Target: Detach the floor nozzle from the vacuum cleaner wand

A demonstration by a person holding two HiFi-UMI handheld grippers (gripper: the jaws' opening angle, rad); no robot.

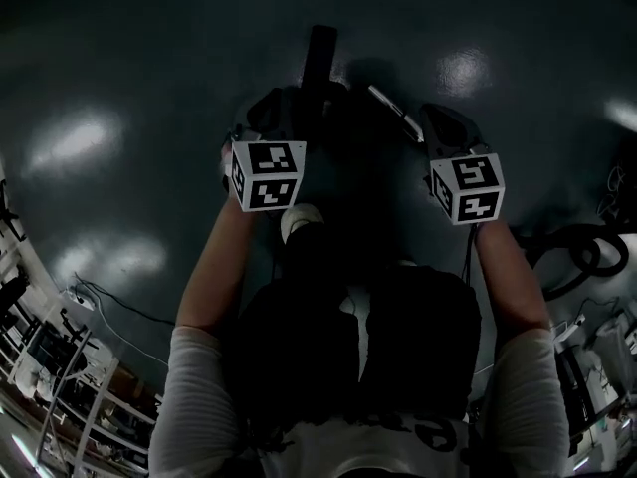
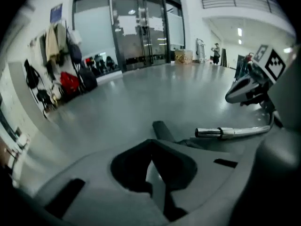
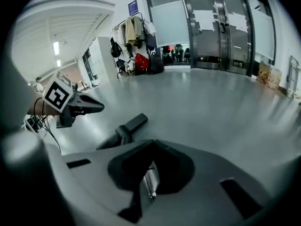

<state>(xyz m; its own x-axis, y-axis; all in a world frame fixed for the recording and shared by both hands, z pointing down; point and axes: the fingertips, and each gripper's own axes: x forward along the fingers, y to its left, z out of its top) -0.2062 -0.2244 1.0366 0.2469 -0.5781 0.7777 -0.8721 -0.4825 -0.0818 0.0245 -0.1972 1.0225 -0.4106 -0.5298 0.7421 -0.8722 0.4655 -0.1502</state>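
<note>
Wand point(image 1: 390, 111) rt of nozzle point(image 1: 321, 53)

Floor point(image 2: 155, 91): smooth, glossy grey, reflecting overhead light. Far end: tall glass doors point(image 2: 141, 27) in dark frames. Adjacent white wall point(image 2: 16, 102): hung coats point(image 2: 55, 41), with bags point(image 2: 70, 83) below. Strip lights point(image 2: 240, 32) overhead.

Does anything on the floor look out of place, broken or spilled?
Nothing spilled or visibly broken. Only the metal wand lies on the floor with its end bare, apart from the floor nozzle beside it.
</note>
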